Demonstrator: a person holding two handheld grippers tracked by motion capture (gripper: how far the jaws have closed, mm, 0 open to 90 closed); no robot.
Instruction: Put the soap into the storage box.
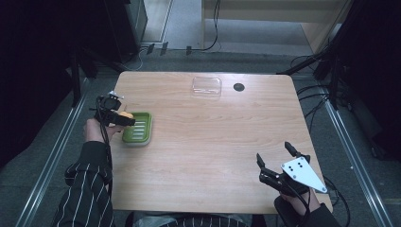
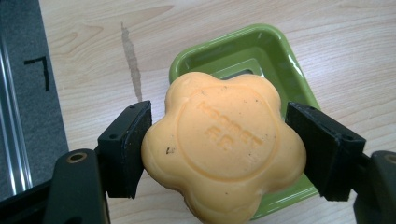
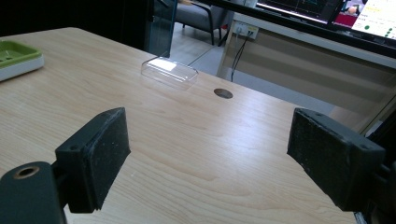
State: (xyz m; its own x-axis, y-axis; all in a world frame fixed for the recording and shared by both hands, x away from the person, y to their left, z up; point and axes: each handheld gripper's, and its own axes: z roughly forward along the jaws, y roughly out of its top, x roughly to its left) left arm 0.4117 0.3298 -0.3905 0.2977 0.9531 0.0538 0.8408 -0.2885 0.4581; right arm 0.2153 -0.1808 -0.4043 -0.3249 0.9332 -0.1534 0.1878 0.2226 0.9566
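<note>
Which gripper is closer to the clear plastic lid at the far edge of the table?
Left. The left gripper is at the table's left edge, holding orange soap; the right gripper is at the near right corner, slightly farther from the clear plastic lid.

Table (image 1: 213,142) bears dish (image 1: 142,135) (green), lid (image 1: 206,86).

One orange flower-shaped soap (image 2: 223,144) and one green soap dish (image 1: 137,128) are on view. One clear plastic lid (image 1: 206,87) lies on one wooden table (image 1: 213,142). Two grippers are present: the left gripper (image 1: 124,118) and the right gripper (image 1: 274,158).
</note>
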